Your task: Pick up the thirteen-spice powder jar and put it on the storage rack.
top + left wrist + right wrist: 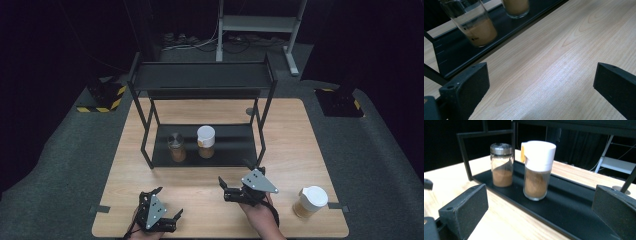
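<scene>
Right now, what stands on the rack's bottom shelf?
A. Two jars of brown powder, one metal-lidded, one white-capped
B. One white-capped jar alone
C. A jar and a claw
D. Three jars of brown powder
A: the right gripper view shows the metal-lidded jar and the white-capped jar side by side on the shelf; the third jar stands on the table.

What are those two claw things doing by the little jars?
A person holds a claw tool in each hand over a wooden table. The right gripper has its fingers wide open and faces two spice jars on the bottom tray of a black rack: a white-capped jar and a silver-lidded jar, both with brown powder inside. The left gripper is open too, low over bare table. Neither holds anything yet. A third white-lidded jar stands near the right edge.
</scene>
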A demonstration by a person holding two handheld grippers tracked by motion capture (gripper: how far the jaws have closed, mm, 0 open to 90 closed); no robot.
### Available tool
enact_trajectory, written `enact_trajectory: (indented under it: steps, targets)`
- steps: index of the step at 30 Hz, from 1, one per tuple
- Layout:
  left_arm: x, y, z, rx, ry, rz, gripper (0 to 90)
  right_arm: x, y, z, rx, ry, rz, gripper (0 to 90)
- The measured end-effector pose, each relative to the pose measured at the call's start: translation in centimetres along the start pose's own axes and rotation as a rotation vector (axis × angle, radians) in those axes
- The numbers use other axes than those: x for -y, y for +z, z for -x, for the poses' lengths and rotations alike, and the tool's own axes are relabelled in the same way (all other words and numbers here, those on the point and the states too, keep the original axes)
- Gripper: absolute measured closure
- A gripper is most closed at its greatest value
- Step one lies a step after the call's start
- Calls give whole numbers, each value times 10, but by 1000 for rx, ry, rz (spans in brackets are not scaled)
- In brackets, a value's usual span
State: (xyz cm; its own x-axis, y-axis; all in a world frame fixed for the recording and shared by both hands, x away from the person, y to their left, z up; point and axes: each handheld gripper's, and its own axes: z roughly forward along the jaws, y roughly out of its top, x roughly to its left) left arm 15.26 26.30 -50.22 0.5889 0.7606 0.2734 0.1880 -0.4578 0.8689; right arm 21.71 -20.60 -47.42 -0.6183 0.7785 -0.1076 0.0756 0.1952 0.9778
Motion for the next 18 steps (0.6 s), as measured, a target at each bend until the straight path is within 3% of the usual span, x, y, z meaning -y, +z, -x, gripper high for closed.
enact_trajectory:
  steps: [11,18]
  targets:
    - [1,0,0,0,-5,5,8,24,-26,7,0,-11,-58,13]
    - [2,-1,0,-1,-9,12,7,37,-34,7,18,-18,-96,13]
